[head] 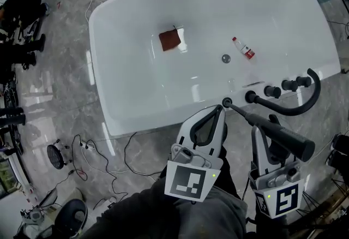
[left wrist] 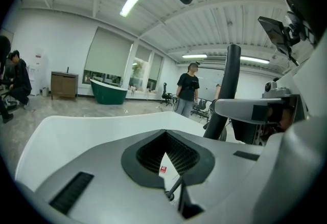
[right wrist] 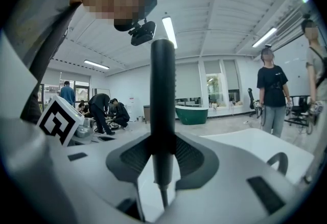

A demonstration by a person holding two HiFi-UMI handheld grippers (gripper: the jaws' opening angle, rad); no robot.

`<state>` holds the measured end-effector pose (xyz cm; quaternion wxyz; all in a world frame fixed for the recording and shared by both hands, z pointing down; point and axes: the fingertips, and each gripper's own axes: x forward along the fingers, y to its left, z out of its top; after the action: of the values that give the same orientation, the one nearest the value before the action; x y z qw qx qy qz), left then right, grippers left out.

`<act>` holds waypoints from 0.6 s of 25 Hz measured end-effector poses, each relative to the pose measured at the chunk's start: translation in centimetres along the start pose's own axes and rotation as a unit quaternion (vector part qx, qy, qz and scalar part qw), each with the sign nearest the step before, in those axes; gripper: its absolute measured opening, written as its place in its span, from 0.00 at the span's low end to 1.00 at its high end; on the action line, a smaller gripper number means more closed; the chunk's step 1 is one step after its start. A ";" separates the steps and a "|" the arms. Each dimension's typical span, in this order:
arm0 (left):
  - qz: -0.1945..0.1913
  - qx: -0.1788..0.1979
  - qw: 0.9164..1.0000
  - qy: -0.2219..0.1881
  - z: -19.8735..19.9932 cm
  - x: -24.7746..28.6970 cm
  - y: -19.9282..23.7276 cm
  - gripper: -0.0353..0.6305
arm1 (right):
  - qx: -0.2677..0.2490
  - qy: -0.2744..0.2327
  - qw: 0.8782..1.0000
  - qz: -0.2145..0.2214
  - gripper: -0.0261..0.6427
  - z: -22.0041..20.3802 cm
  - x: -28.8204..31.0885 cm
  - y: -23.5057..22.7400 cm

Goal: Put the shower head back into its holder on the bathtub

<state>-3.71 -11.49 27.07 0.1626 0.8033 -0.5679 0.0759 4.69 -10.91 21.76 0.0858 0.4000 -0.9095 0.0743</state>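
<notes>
A white bathtub [head: 125, 74] fills the head view. On its near rim sits a small round black holder [head: 227, 102]. The black stick-shaped shower head [head: 279, 136] slants down to the left, and its thin end meets that holder. My right gripper [head: 265, 130] is shut on the thick handle, which stands upright between the pads in the right gripper view [right wrist: 162, 115]. My left gripper [head: 220, 111] is shut with nothing in it, its tips just beside the holder. The left gripper view shows the handle [left wrist: 228, 80] to the right.
A curved black spout [head: 299, 106] and black knobs [head: 271, 91] stand on the rim right of the holder. Inside the tub lie a brown cloth [head: 169, 40], a small bottle [head: 244, 48] and the drain [head: 226, 58]. Cables [head: 87, 150] trail over the floor at left.
</notes>
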 end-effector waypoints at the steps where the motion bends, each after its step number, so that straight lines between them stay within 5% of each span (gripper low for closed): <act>1: -0.002 0.002 1.000 0.002 -0.2 0.1 0.1 0.06 | -0.001 0.001 1.000 -0.001 0.25 -0.3 0.1 0.1; 15: -0.022 -0.002 0.999 0.045 -4.6 1.6 0.1 0.06 | 0.004 0.023 0.999 -0.034 0.25 -5.3 0.9 -0.3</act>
<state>-2.98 -11.34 31.92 0.1911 0.8111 -0.5422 0.1074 4.81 -10.67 27.10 0.1077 0.4289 -0.8929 0.0843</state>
